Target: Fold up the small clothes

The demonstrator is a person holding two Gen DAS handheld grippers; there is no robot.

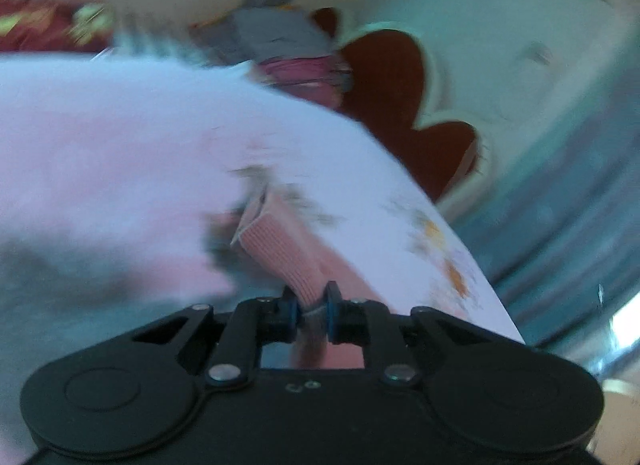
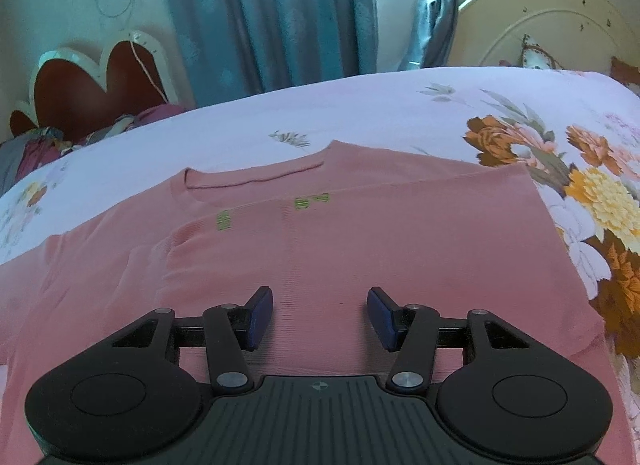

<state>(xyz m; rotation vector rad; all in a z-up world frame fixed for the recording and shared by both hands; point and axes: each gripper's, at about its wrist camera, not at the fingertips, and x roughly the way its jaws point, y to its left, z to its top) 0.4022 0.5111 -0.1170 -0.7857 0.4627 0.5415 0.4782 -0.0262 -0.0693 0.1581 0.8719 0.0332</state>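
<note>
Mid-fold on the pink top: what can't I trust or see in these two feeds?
- Left wrist view: motion blur smears the floral bedsheet; which part of the pink ribbed knit top the left claw pinches is unclear.
- Right wrist view: the right claw body hides the top's near hem; the left sleeve is cut off.

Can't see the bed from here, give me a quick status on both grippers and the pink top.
Left gripper shut on a pink top edge. Right gripper open above the top, nothing held. Top partly folded on floral bedsheet. Nothing in the way.
</note>
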